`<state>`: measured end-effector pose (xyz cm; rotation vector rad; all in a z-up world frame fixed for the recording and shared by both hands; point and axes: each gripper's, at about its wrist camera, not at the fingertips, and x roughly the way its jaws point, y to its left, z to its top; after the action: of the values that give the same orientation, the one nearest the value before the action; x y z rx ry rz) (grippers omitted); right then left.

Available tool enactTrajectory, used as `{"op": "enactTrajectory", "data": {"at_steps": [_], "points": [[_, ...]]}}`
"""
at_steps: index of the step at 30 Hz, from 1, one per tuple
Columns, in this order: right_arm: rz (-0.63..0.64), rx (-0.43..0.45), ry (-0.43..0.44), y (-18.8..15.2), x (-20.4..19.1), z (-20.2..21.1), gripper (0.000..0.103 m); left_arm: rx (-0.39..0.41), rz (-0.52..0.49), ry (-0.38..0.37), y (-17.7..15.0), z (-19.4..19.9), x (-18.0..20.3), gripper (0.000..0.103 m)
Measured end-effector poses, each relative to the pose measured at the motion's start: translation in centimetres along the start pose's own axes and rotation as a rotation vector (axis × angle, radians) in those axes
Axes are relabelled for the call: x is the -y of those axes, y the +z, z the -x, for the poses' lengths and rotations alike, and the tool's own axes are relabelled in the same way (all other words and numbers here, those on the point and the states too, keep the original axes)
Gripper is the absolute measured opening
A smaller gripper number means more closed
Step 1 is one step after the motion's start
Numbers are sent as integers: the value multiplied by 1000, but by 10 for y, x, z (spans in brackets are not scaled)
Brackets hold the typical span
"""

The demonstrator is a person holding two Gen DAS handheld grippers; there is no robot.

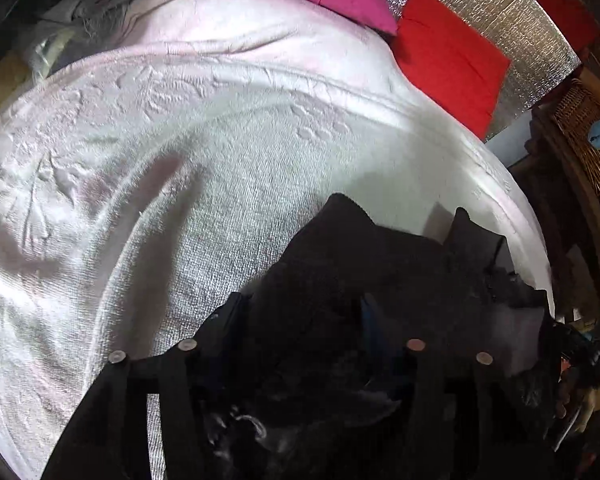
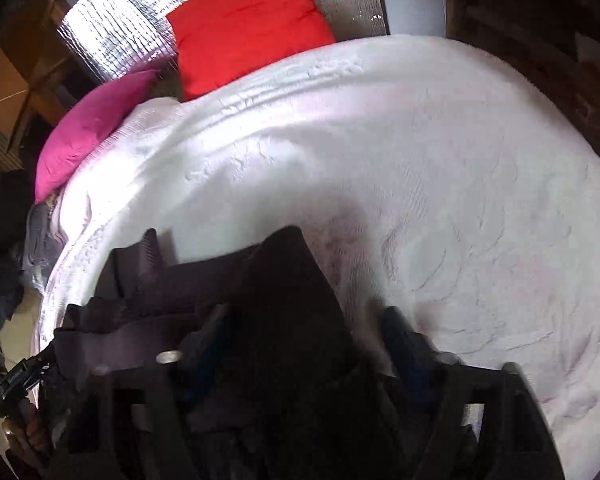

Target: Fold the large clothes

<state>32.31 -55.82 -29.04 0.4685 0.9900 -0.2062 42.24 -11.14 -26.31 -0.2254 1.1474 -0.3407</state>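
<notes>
A dark, nearly black garment [image 1: 340,264] is bunched over the near edge of a pale bedspread [image 1: 179,200]. In the left wrist view my left gripper [image 1: 297,312] is shut on it, and the cloth fills the space between the fingers and sticks out past them. In the right wrist view the same garment [image 2: 283,300] rises in a peak between the fingers of my right gripper [image 2: 304,324]. These jaws stand wide. A strip of bedspread [image 2: 420,160] shows between the cloth and the right-hand finger [image 2: 400,332], so the pads are not pressing on it.
A red pillow [image 2: 247,28] and a pink pillow [image 2: 87,128] lie at the head of the bed against a silver quilted panel [image 2: 107,44]. Grey clothes [image 1: 99,4] are piled at the far left. A wicker basket [image 1: 584,140] stands beside the bed. A person's hand [image 2: 23,432] shows at the lower left.
</notes>
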Motion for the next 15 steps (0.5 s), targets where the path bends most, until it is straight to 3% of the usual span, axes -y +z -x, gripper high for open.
{"op": "enactTrajectory", "data": {"at_steps": [2, 3, 5, 11, 15], "points": [[24, -9, -88, -1, -5, -1, 24, 13, -15, -14, 0, 1, 1, 35], [38, 1, -97, -2, -9, 2, 22, 29, -13, -18, 0, 4, 2, 27], [43, 47, -117, -1, -15, 15, 20, 71, -30, -41, 1, 12, 8, 20], [44, 228, -113, 13, -23, 59, 18, 240, -97, -73, 9, 44, 30, 16], [41, 324, -130, 25, -29, 67, 18, 290, -90, -64, 21, 44, 34, 16]]}}
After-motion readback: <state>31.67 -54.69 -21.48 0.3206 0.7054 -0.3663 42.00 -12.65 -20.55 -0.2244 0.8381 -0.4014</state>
